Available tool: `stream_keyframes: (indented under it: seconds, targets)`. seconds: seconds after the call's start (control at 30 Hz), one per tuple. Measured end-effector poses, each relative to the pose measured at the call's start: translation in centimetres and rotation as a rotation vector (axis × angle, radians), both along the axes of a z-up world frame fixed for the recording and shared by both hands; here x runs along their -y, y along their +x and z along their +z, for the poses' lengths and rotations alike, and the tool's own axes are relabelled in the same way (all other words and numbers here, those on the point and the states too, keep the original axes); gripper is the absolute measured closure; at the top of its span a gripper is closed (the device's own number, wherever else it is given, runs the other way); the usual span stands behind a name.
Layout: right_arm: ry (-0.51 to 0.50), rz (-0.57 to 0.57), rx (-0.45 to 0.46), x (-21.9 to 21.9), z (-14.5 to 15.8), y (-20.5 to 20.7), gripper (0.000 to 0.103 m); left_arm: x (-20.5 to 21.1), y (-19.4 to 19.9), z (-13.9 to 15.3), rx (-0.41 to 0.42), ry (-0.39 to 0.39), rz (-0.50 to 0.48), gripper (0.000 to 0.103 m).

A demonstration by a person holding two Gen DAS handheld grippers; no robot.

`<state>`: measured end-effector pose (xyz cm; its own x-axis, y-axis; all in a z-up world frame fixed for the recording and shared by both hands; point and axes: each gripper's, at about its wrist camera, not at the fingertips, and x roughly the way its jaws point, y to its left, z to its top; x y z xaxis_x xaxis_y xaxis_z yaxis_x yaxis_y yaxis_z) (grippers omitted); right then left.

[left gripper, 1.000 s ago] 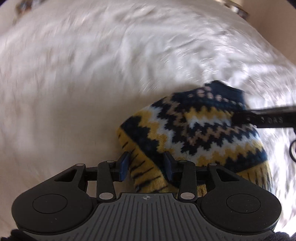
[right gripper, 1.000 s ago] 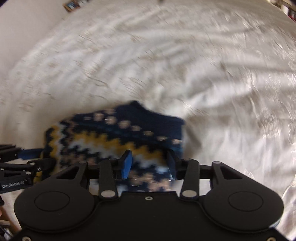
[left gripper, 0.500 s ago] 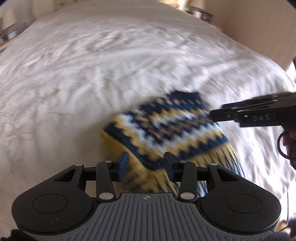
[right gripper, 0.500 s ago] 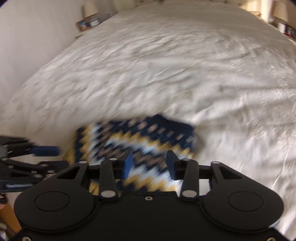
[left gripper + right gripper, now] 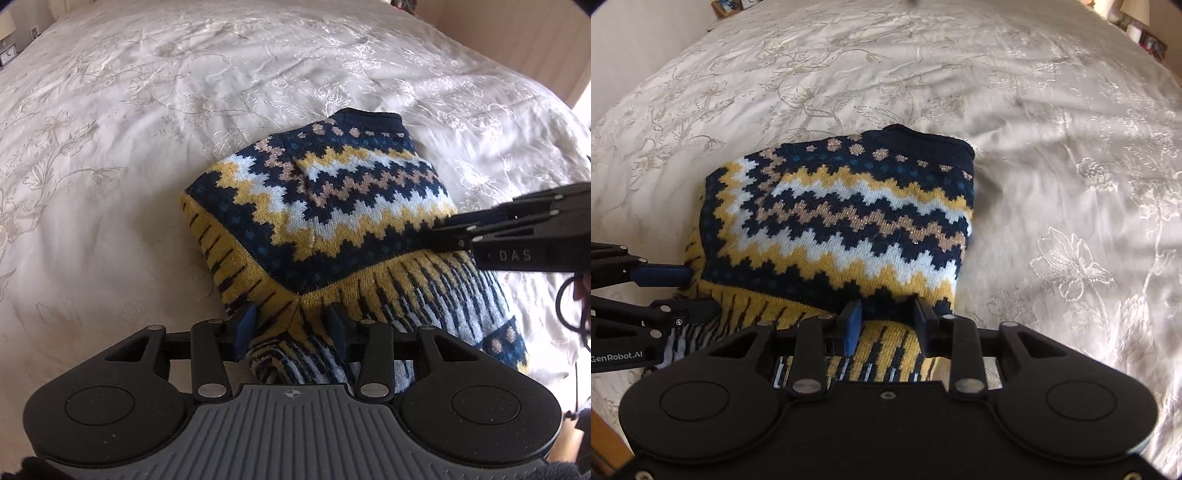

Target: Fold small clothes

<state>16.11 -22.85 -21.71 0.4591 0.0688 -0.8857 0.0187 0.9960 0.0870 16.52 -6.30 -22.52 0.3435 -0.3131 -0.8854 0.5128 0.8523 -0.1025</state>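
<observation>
- White embroidered bedspread (image 5: pixel 110 155) covered the whole surface beneath both tools.
- Nearest, the left gripper (image 5: pixel 291 326) had its jaws parted around the sweater's yellow striped edge, not pinching it.
- Likewise the right gripper (image 5: pixel 886 325) stood spread over that edge on the other side.
- Beyond them the folded patterned sweater (image 5: pixel 842 218) lay flat on the bedspread, its navy collar farthest away.
</observation>
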Motion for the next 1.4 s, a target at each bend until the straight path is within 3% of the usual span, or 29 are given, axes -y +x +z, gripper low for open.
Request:
stream_keyframes:
  seconds: [0.07, 0.1, 0.13, 0.2, 0.23, 0.37, 0.53, 0.7, 0.93, 1.2, 1.27, 1.4]
  targets:
    - [-0.025, -0.003, 0.015, -0.3, -0.1, -0.3, 0.053, 0.2, -0.2, -0.1, 0.009, -0.001, 0.007, 0.054]
    - [-0.042, -0.009, 0.019, -0.4, -0.1, -0.4, 0.04, 0.3, -0.2, -0.2, 0.013, -0.003, 0.011, 0.051]
    - [-0.064, -0.023, 0.018, -0.4, -0.2, -0.4, 0.019, 0.5, -0.3, -0.4, 0.016, -0.002, 0.021, 0.042]
    - [-0.062, -0.07, 0.012, 0.4, -0.5, -0.6, 0.003, 0.8, -0.5, -0.7, 0.014, 0.036, 0.057, 0.019]
    - [-0.033, -0.09, 0.006, 0.9, -0.6, -0.7, 0.003, 0.8, -0.4, -1.0, -0.005, 0.058, 0.088, 0.008]
    - [-0.014, -0.121, 0.037, 1.6, -0.3, -1.9, 0.0, -0.6, -0.1, -1.4, -0.08, -0.003, 0.208, 0.007]
    - [-0.08, -0.115, 0.086, 1.2, 1.2, -3.7, 0.0, -0.8, -2.1, 0.4, -0.02, 0.052, 0.236, 0.008]
    - [-0.061, -0.127, 0.14, 1.5, 4.5, -6.3, 0.0, -2.2, -5.2, 3.5, -0.055, 0.007, 0.354, 0.008]
    - [-0.027, -0.147, 0.242, 2.3, 10.2, -10.9, 0.0, 0.2, -10.2, 10.9, 0.109, 0.047, 0.38, 0.01]
    - [0.012, -0.143, 0.326, 2.4, 14.8, -15.1, 0.0, 2.3, -14.7, 19.9, 0.343, 0.007, 0.464, 0.011]
    - [0.009, -0.148, 0.337, 2.3, 15.6, -15.9, 0.0, 2.4, -15.3, 21.4, 0.363, -0.034, 0.459, 0.011]
    - [-0.009, -0.159, 0.341, 2.0, 16.5, -17.3, 0.0, 2.8, -16.1, 22.1, 0.326, -0.088, 0.431, 0.011]
